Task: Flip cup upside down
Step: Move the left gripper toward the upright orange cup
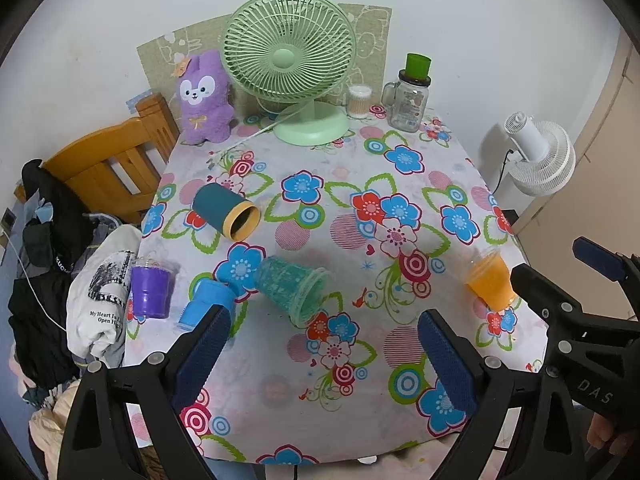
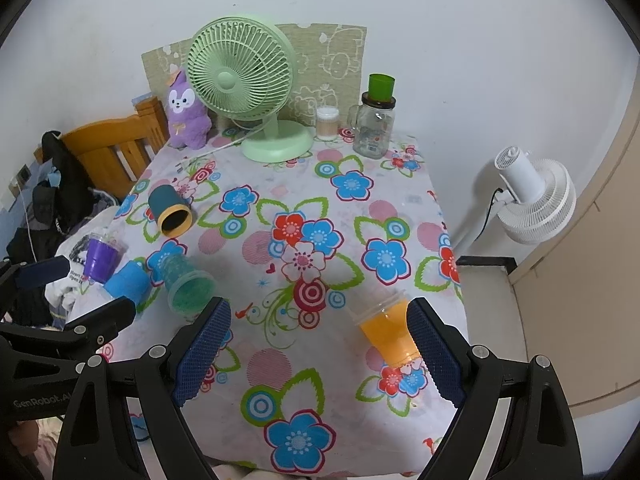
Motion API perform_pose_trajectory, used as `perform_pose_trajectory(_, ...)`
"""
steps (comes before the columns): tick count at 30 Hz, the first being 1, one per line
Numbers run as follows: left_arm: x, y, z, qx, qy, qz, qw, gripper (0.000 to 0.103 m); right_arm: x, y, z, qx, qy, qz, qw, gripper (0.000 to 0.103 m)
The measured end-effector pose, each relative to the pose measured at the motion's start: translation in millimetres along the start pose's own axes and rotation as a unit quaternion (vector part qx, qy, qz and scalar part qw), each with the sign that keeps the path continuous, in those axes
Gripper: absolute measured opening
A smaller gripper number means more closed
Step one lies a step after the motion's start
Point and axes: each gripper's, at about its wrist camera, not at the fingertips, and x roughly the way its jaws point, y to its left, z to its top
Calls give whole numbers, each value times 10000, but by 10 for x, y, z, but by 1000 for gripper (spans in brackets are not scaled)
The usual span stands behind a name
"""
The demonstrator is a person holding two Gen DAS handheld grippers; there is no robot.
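Note:
Several cups sit on the flowered tablecloth (image 1: 360,420). A clear teal cup (image 1: 290,288) lies on its side, also in the right wrist view (image 2: 188,282). A dark teal cup with a yellow rim (image 1: 226,211) lies on its side (image 2: 170,212). An orange cup (image 1: 490,278) stands upright at the right edge (image 2: 390,330). A purple cup (image 1: 150,290) stands upright at the left; a blue cup (image 1: 206,306) stands mouth down beside it. My left gripper (image 1: 324,360) is open and empty, just short of the teal cup. My right gripper (image 2: 320,356) is open and empty, the orange cup by its right finger.
A green desk fan (image 1: 290,60), a purple plush toy (image 1: 204,98), a cotton-swab jar (image 1: 358,100) and a glass jar with a green cup on top (image 1: 408,100) stand along the back. A wooden chair with clothes (image 1: 104,168) is left; a white fan (image 1: 538,152) right.

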Motion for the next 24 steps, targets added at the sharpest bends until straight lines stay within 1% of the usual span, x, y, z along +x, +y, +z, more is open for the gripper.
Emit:
perform_pose_trajectory(14, 123, -136, 27, 154, 89, 39, 9998, 96, 48, -105, 14, 145, 47, 11, 9999, 91)
perform_pose_trajectory(19, 174, -210, 64, 223, 115, -37, 9997, 96, 84, -179, 29, 209, 102, -31, 9997, 91)
perform_pose_trajectory(24, 260, -292, 114, 221, 252, -116, 9994, 96, 134, -278, 69, 236, 177, -93, 9995, 91)
